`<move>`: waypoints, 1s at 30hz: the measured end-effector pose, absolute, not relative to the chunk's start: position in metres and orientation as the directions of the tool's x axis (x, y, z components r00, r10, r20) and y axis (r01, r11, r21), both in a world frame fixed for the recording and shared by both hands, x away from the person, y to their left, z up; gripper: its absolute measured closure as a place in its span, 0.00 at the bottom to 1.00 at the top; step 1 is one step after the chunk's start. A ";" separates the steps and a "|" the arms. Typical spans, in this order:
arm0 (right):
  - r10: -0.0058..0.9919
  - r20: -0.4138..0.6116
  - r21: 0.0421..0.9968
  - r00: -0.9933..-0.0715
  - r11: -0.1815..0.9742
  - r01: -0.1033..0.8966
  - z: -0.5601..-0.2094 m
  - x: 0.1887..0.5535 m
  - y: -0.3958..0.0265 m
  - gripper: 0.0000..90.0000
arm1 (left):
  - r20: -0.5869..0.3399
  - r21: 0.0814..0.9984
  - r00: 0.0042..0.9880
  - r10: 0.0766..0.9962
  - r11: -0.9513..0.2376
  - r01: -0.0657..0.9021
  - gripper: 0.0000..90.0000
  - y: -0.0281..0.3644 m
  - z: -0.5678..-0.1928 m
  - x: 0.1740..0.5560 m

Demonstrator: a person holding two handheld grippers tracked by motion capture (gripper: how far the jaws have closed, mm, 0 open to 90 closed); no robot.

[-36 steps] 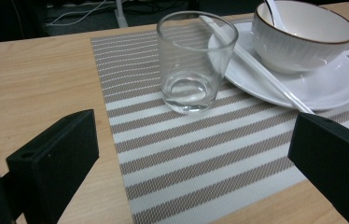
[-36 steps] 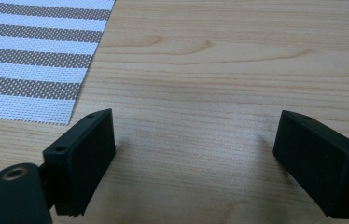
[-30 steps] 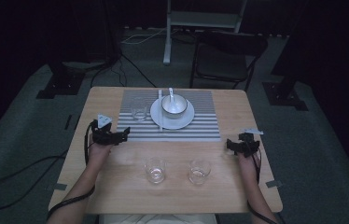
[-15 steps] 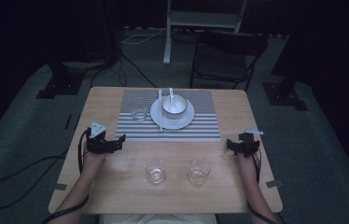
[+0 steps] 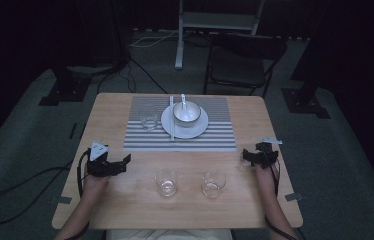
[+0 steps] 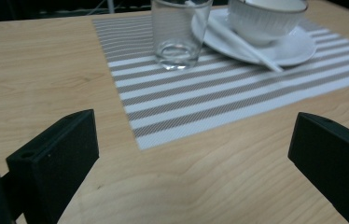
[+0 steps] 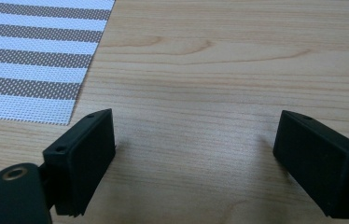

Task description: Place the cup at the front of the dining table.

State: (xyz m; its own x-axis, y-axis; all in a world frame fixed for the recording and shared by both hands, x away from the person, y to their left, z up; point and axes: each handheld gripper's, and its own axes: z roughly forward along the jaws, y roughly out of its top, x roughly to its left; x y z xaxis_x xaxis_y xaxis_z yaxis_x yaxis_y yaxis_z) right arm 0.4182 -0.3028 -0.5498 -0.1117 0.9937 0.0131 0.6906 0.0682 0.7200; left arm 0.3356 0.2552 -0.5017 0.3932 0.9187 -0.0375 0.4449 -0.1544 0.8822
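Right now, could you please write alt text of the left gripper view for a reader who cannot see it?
Two open black jaws of the left gripper hover over a light wooden table, nothing between them. Ahead, a clear empty drinking glass stands on a grey-and-white striped placemat, beside a white plate bearing a white bowl.

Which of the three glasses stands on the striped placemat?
The far glass, left of the plate; the other two glasses stand on bare wood nearer the person.

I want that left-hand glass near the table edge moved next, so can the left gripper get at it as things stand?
Probably yes. The left gripper has its jaws open and empty, and the glass stands beside it on the table with bare wood between them. The second glass stands on its far side, out of the way.
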 end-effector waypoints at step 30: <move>0.994 0.013 0.719 -0.111 0.068 0.691 -0.550 0.418 -0.303 0.13 | -0.028 0.871 0.379 0.925 -0.163 0.463 0.02 0.286 -0.523 0.272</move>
State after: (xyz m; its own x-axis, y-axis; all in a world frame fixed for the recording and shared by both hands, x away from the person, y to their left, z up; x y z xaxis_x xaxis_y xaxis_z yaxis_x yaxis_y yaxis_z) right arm 0.4182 -0.3027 -0.5497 -0.1112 0.9937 0.0128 0.6914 0.0681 0.7193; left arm 0.2717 0.2860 -0.5227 0.3785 0.9252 -0.0278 0.4630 -0.1633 0.8712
